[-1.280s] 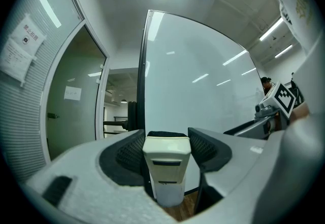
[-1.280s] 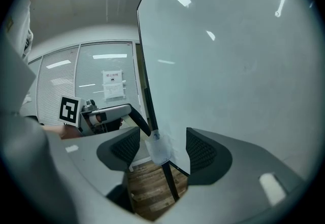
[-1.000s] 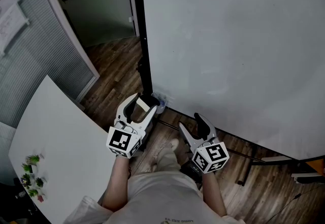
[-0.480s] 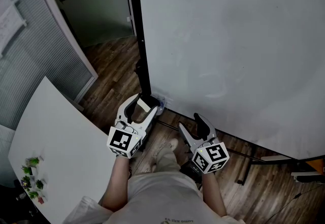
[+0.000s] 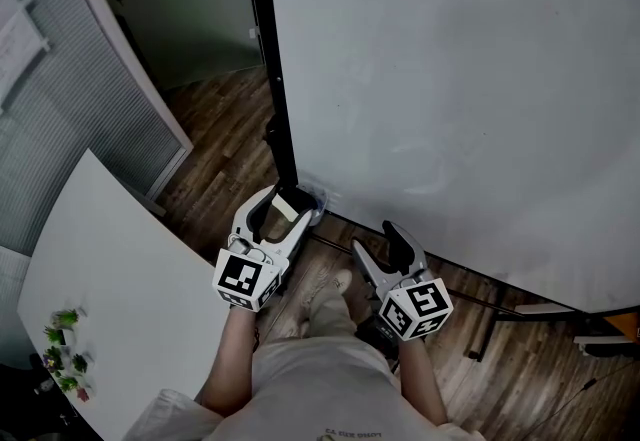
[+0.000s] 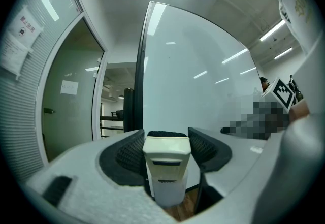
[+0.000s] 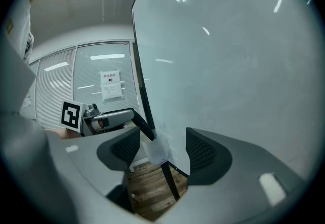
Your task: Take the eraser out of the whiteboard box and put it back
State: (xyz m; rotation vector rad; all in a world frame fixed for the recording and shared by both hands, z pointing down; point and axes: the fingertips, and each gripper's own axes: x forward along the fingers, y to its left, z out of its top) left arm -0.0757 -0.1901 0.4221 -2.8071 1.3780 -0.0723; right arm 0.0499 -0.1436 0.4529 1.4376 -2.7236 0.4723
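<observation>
A cream eraser (image 5: 289,204) with a dark felt face is held between the pads of my left gripper (image 5: 284,210), which is shut on it. In the left gripper view the eraser (image 6: 166,169) stands upright in the left gripper (image 6: 166,148), close to the whiteboard (image 6: 203,86). The small translucent whiteboard box (image 5: 319,199) is fixed at the board's lower left corner, just beyond the eraser. My right gripper (image 5: 376,241) hangs open and holds nothing. In the right gripper view the box (image 7: 156,152) shows between the jaws of the right gripper (image 7: 163,150), farther off and untouched.
The large whiteboard (image 5: 450,79) fills the right side, with a black frame post (image 5: 270,79) and stand feet (image 5: 500,314) on the wood floor. A white table (image 5: 110,289) with small plants (image 5: 65,354) lies to the left. A glass partition (image 5: 130,79) stands behind.
</observation>
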